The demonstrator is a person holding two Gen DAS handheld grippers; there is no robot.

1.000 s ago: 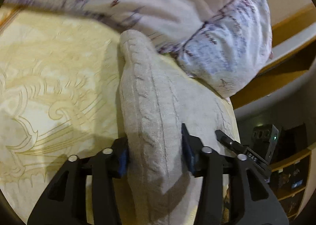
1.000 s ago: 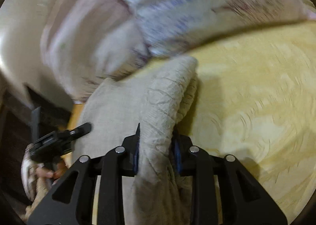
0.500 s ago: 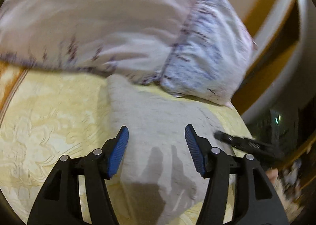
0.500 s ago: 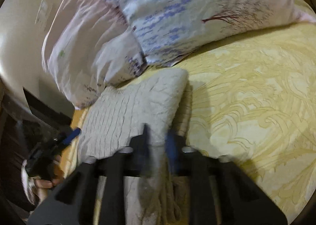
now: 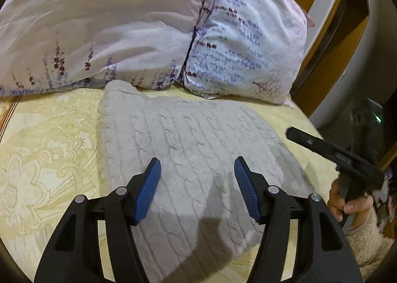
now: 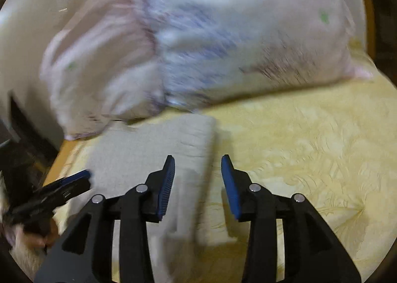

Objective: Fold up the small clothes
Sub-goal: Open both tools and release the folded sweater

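A beige cable-knit sweater (image 5: 193, 139) lies folded flat on the yellow bedspread (image 5: 49, 149), just in front of the pillows. My left gripper (image 5: 197, 178) hovers over its near half, jaws opening, blue pads clear of the knit and nothing between them. In the blurred right wrist view my right gripper (image 6: 198, 178) hangs above the sweater's (image 6: 153, 149) right edge, jaws also opening, pads not pressing the cloth. Each gripper shows in the other's view: the right gripper (image 5: 330, 151) held by a hand at the bed's side, the left gripper (image 6: 62, 188) at lower left.
Two floral pillows (image 5: 111, 22) (image 5: 248, 42) lean at the head of the bed behind the sweater. A wooden headboard edge (image 5: 330, 34) and dark furniture (image 5: 367, 119) lie past the bed's side. Open bedspread (image 6: 310, 146) stretches right of the sweater.
Both grippers let go of the sweater's raised fold and drew up and back. The sweater dropped from a bunched ridge to a flat fold on the bed.
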